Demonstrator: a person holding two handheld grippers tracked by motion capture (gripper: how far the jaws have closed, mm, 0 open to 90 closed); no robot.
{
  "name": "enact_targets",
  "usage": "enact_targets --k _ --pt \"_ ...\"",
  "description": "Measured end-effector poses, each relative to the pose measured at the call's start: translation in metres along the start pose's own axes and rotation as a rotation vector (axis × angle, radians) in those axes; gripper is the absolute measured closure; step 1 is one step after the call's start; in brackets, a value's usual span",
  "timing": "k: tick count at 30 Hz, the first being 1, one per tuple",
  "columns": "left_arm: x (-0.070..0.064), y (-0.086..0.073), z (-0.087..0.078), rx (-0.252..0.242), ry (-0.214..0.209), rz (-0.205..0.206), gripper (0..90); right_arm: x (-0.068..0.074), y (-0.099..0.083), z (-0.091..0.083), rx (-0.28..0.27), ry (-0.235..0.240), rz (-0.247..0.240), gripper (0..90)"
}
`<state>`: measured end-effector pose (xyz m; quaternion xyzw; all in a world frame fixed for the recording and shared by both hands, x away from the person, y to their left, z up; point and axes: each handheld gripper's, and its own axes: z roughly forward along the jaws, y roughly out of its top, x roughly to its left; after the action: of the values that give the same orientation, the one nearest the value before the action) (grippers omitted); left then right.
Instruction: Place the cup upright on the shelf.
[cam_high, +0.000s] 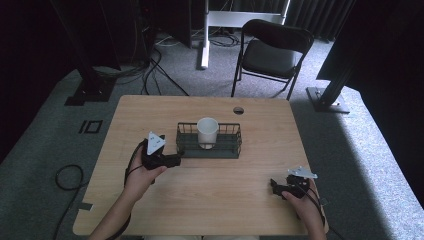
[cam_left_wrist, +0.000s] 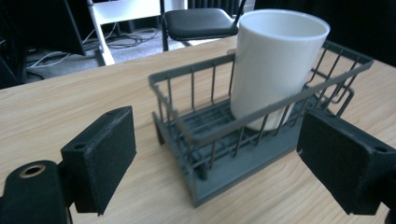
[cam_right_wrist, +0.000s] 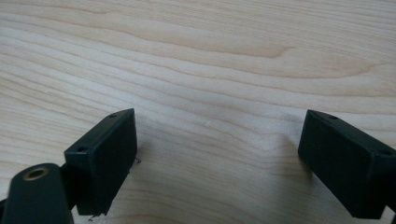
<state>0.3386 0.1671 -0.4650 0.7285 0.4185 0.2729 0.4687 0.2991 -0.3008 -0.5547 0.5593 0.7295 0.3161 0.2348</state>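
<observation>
Currently, notes run from the person's edge of the bench outward.

Right gripper (cam_high: 278, 187): resting low near the front right of the bench (cam_high: 240, 200), well apart from the work. Jaws stand wide with only bare wood grain between them in the right gripper view (cam_right_wrist: 217, 154). Idle for now, by my reading.

Left gripper (cam_high: 172, 160): held just beside the left end of the wire basket (cam_high: 209, 141). Jaws wide apart, holding nothing (cam_left_wrist: 215, 158); the near corner of the basket (cam_left_wrist: 196, 186) sits between them in the left gripper view.

Wire basket: dark, rectangular, at mid-bench, flat on its base. Short end faces the left gripper.

White cup (cam_high: 207, 132): upright inside the basket, about the middle of it, rim well above the wire rail (cam_left_wrist: 275, 65).

Step in hand (judgement): approach for a grasp by the left gripper, either on the basket end or on the cup; cannot tell which.

How to do it well (judgement): if the cup, raise the jaws over the rail and come in level at the cup wall, closing below the rim. If the basket, close on the end rail squarely, not on a thin upright wire.

Risk: cup is tall for the basket, so a nudge or jerk may tip it.

Folding chair (cam_high: 272, 50): beyond the far edge, not involved.
</observation>
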Motion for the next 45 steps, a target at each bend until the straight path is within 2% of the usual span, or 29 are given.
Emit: enact_targets --k 3,7,20,28,32,39,40,45 --pt "0.003 -0.007 -0.005 0.003 -0.019 -0.013 12.4 0.000 0.000 0.000 0.000 0.000 0.000 11.3" --pt "0.005 -0.015 -0.012 0.002 -0.038 -0.002 12.5 0.000 0.000 0.000 0.000 0.000 -0.001 11.3" --pt "0.013 -0.043 -0.032 0.019 -0.031 -0.004 12.5 0.000 0.000 0.000 0.000 0.000 -0.001 11.3" --pt "0.023 -0.070 -0.038 0.081 -0.023 -0.022 12.5 0.000 0.000 0.000 -0.001 0.000 -0.002 11.3" --pt "0.025 -0.083 -0.040 0.121 -0.024 -0.018 12.4 0.000 0.000 0.000 -0.001 -0.001 -0.003 11.3" --pt "0.030 -0.093 -0.046 0.163 -0.020 -0.025 12.5 0.000 0.000 0.000 -0.002 -0.001 -0.004 11.4" --pt "0.032 -0.096 -0.047 0.185 -0.021 -0.024 12.5 0.000 0.000 0.000 -0.002 -0.001 -0.004 11.4" --pt "0.036 -0.106 -0.052 0.230 -0.037 -0.023 12.4 0.000 0.000 0.000 -0.002 0.000 -0.004 11.4"
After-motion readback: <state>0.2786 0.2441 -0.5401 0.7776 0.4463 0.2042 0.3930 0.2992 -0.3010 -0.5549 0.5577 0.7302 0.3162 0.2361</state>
